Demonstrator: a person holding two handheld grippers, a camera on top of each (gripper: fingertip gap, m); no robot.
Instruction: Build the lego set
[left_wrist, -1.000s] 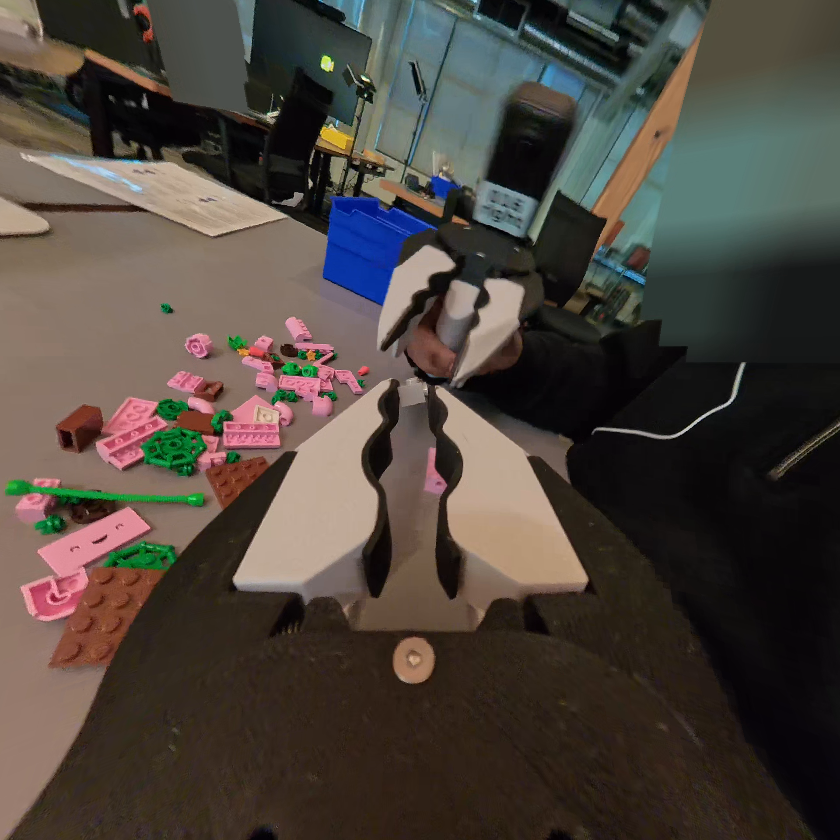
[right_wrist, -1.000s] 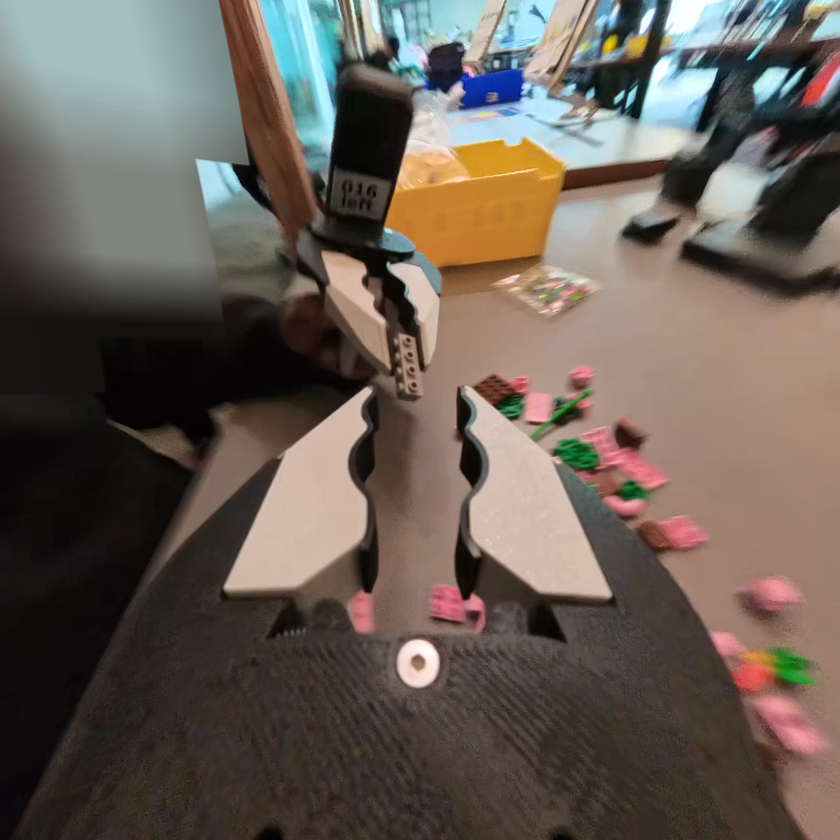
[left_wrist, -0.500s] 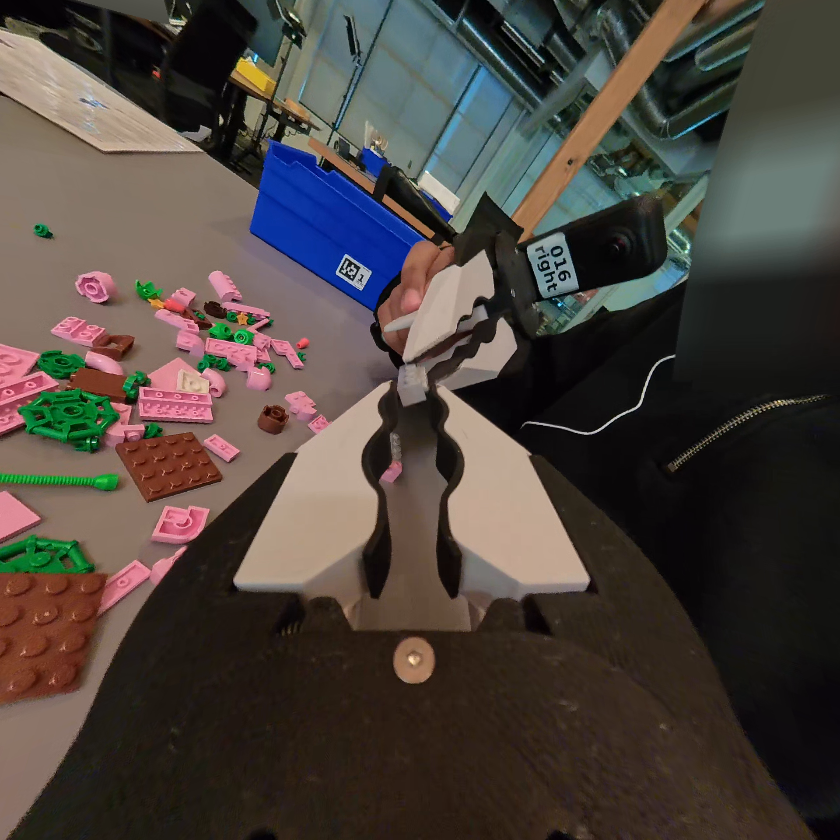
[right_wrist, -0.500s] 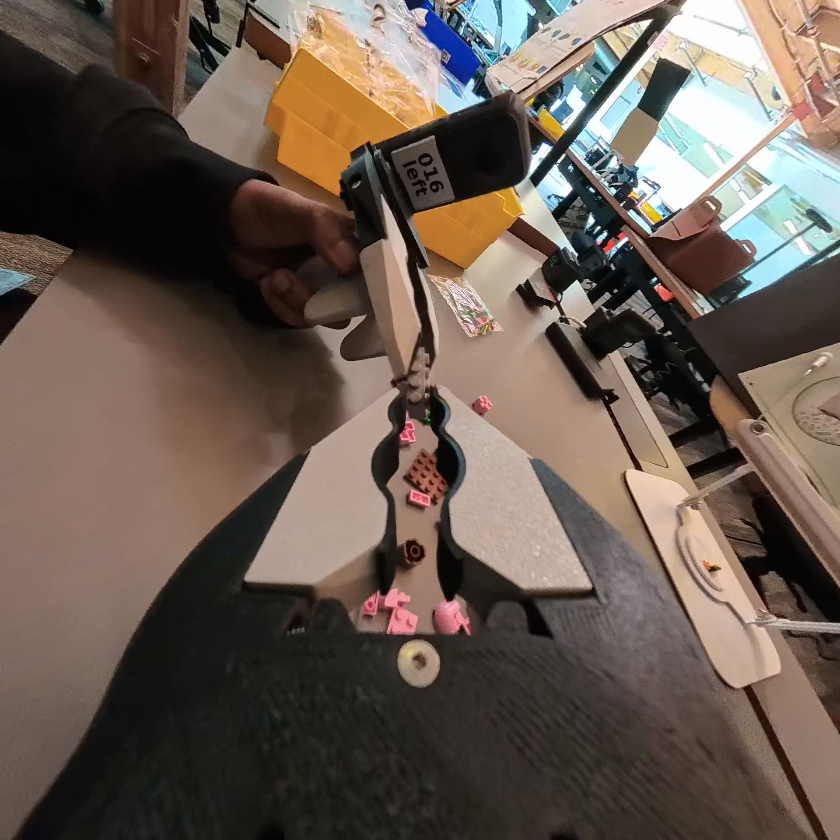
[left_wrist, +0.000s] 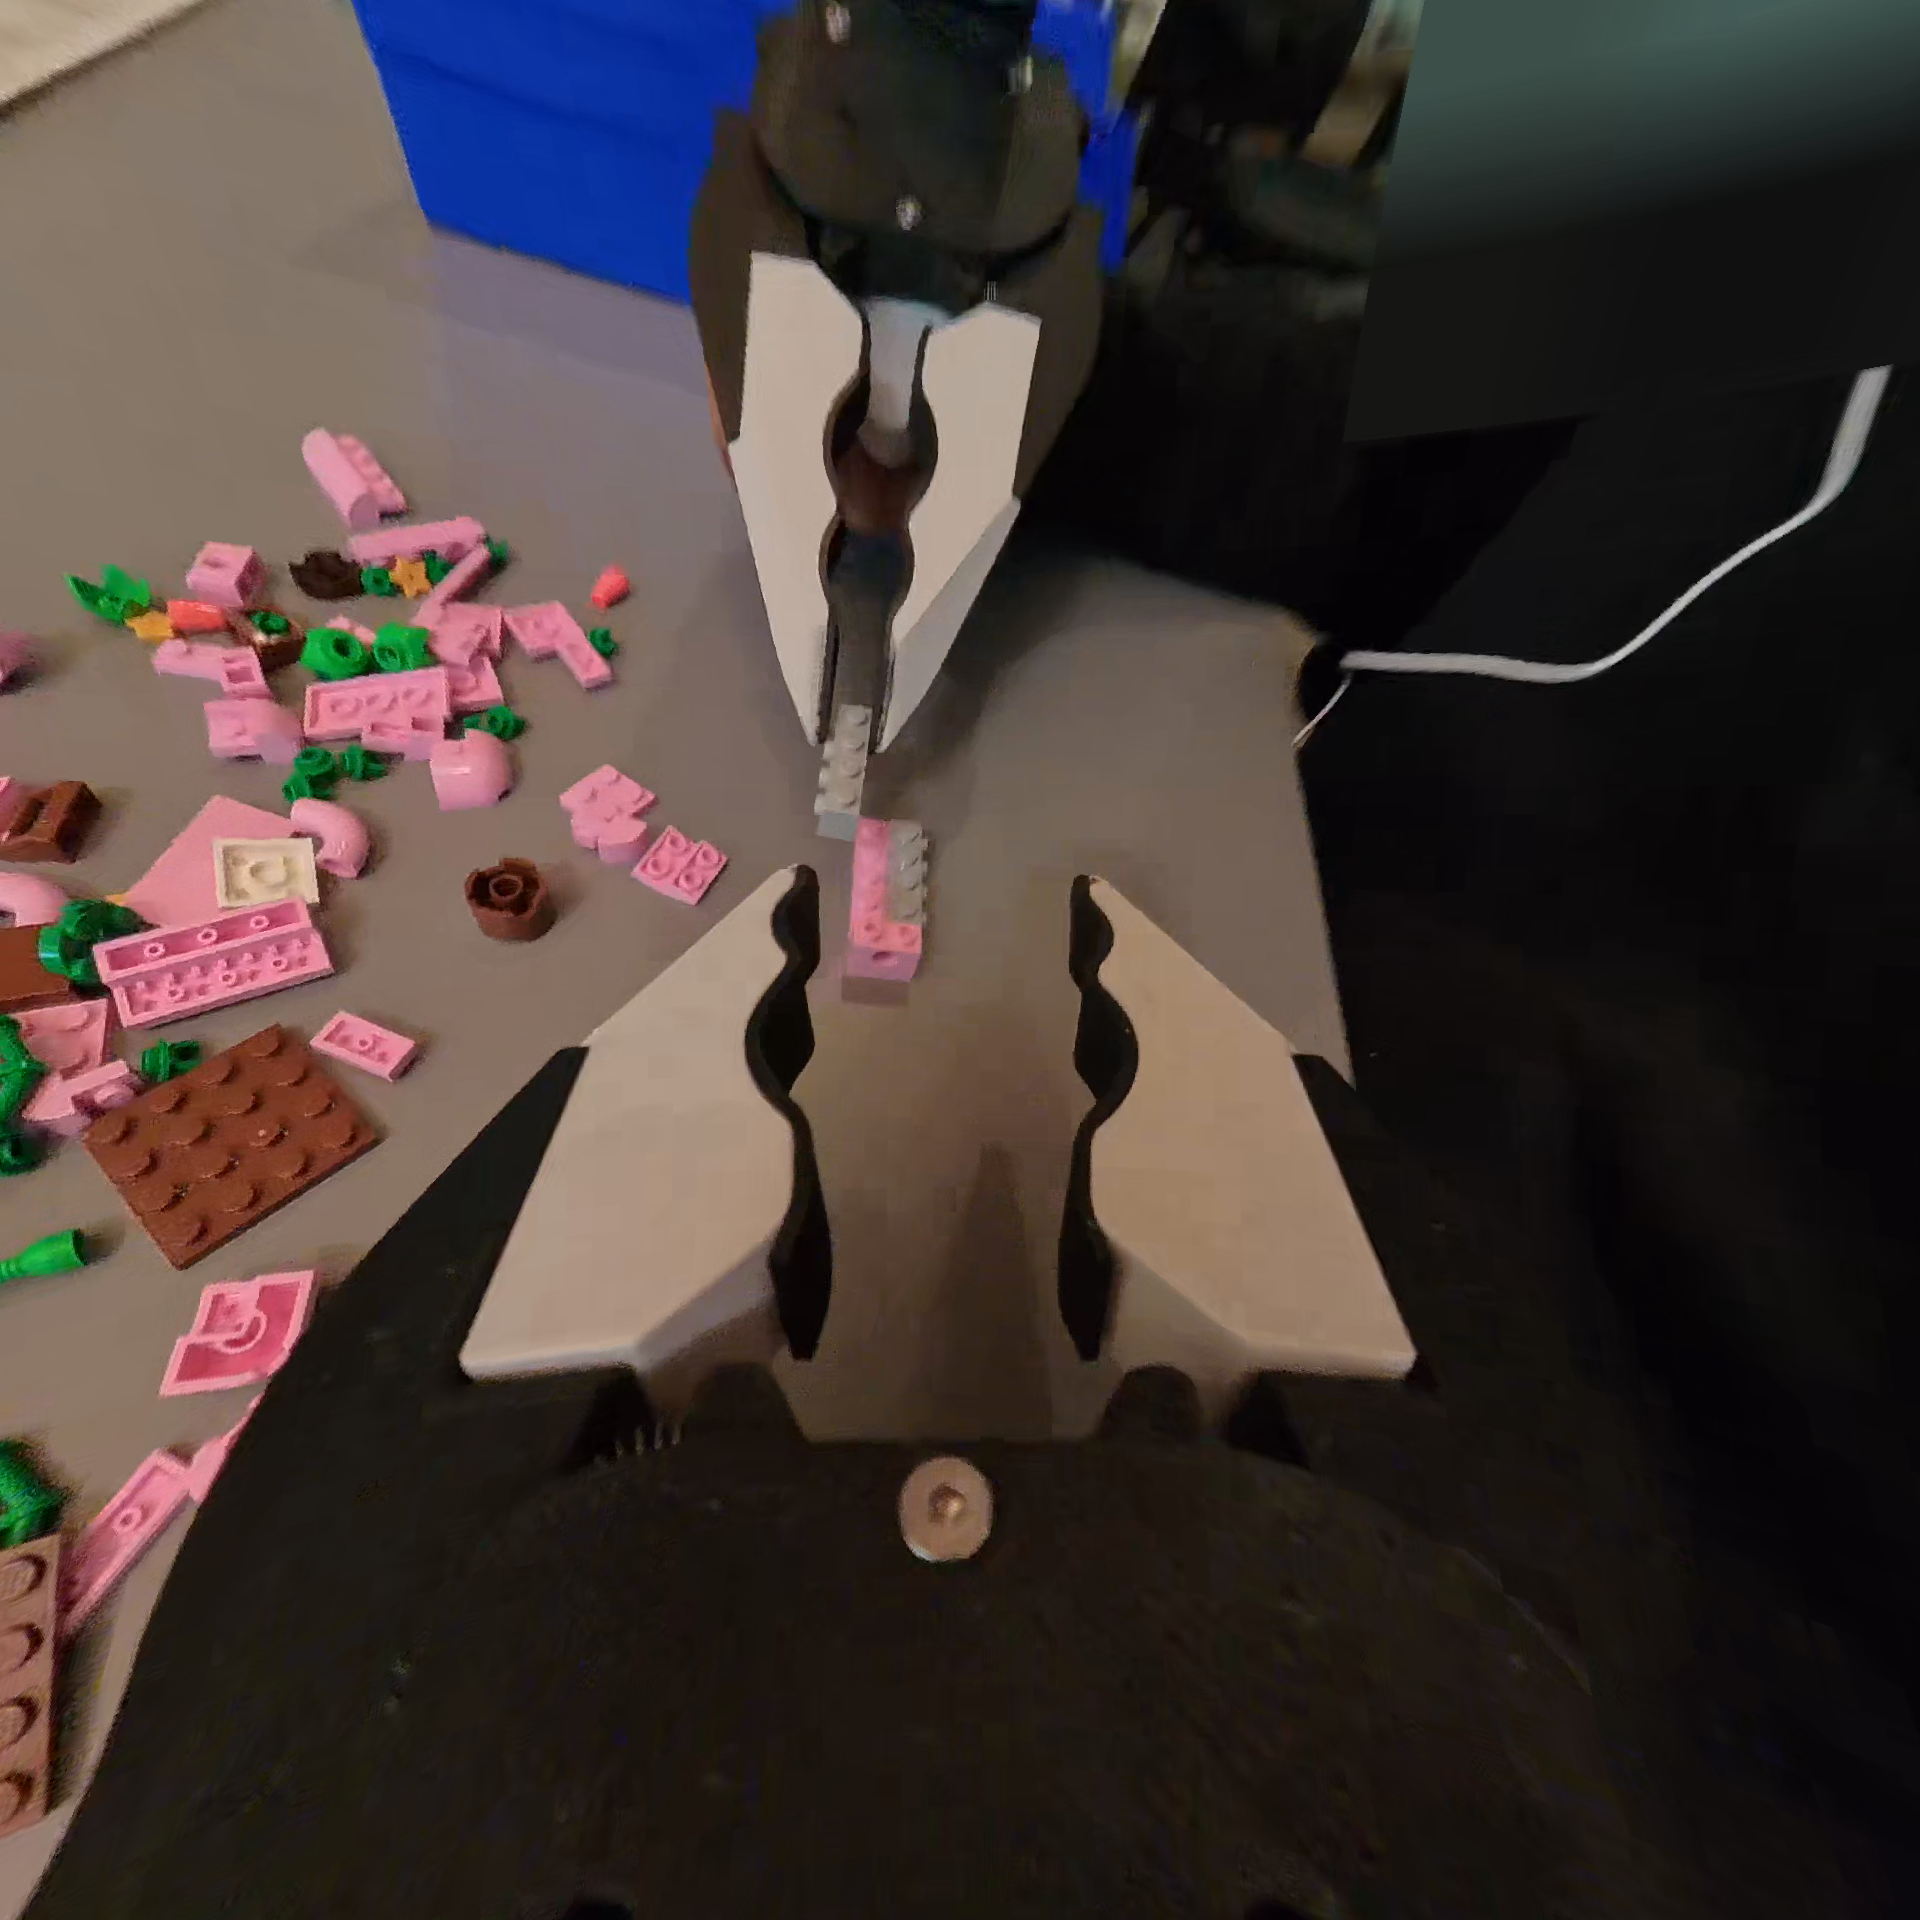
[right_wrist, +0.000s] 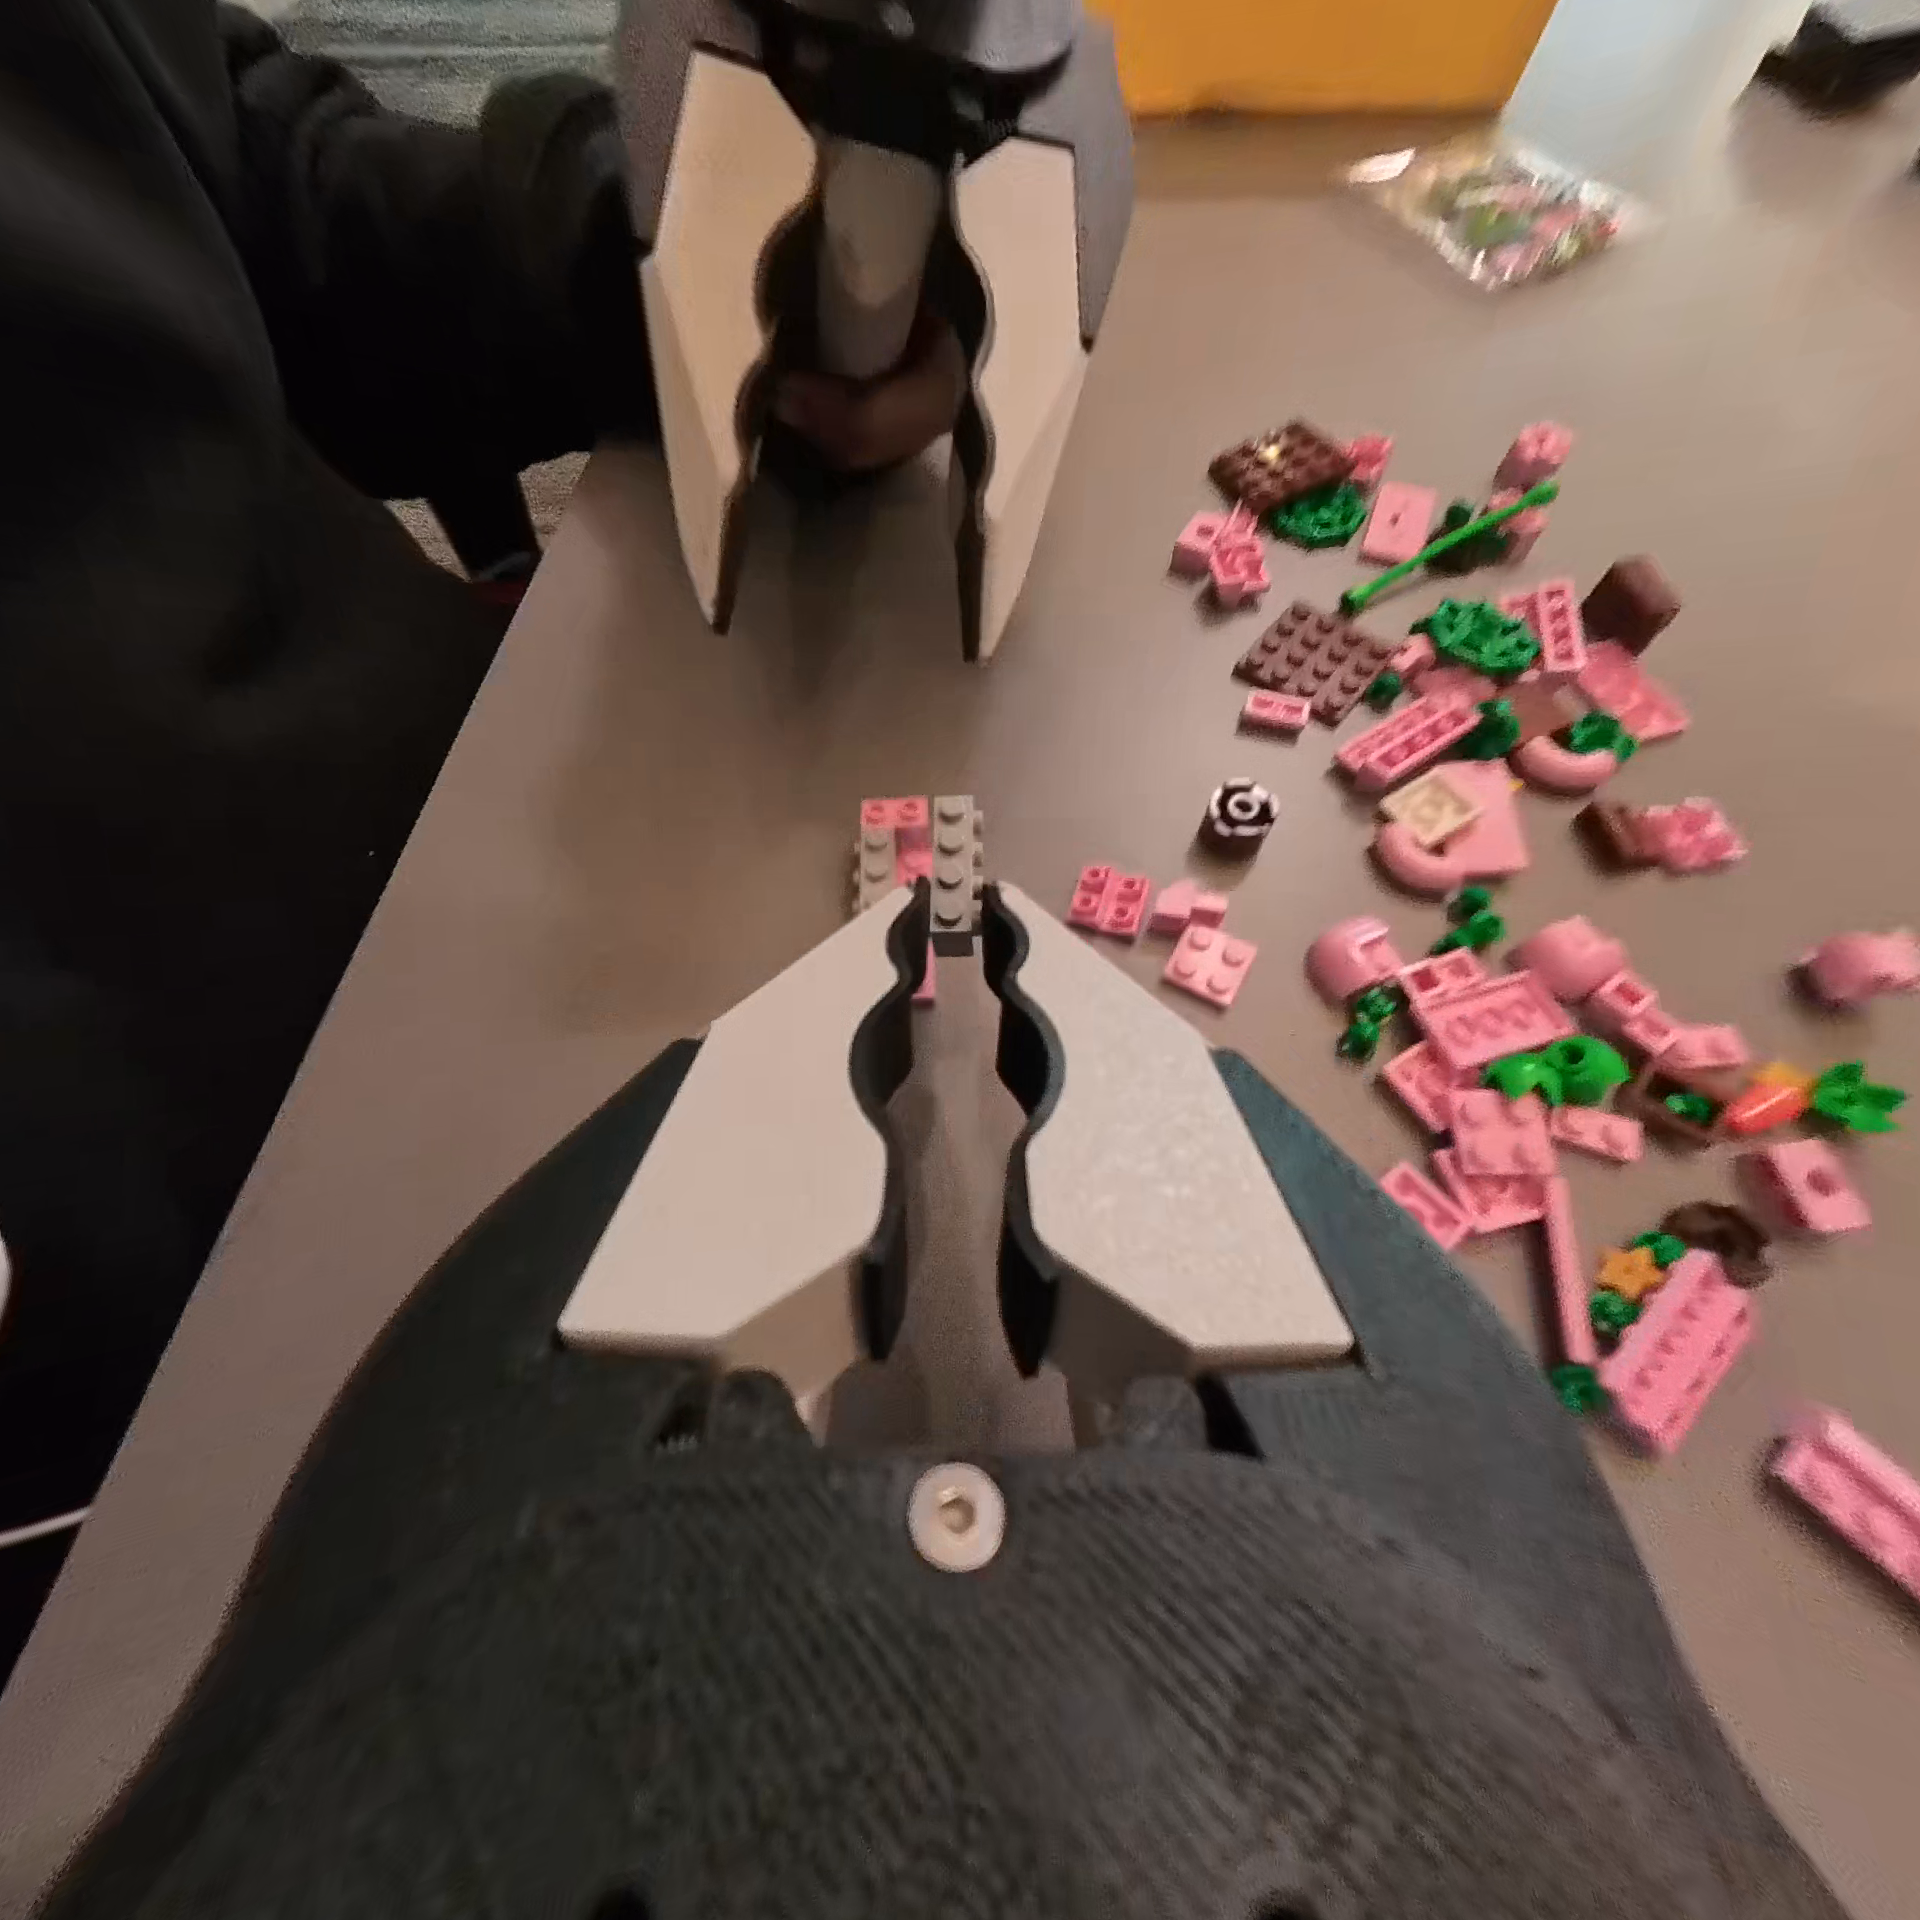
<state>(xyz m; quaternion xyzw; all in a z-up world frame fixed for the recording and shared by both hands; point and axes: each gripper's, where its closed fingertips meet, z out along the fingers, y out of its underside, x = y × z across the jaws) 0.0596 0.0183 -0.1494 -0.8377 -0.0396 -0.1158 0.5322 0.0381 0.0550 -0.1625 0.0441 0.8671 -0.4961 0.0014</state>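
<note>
Two grippers facing: right gripper (right_wrist: 948, 902) clamped on grey brick (right_wrist: 954, 864), frame centre, above pink-grey assembly (left_wrist: 885, 902). Left gripper (left_wrist: 940, 883) spread, empty. Best lowered squarely, studs aligned, pressed gently.

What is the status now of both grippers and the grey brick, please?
Left gripper open, empty. Right gripper shut on grey brick, low beside pink-and-grey assembly on table. Nothing in the way.

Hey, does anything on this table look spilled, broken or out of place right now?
Nothing looks damaged. The loose pink, green and brown lego pieces lie scattered in a heap, as expected mid-build. The right gripper pinches a grey studded brick beside the small pink and grey assembly on the table; the left gripper is open.
</note>
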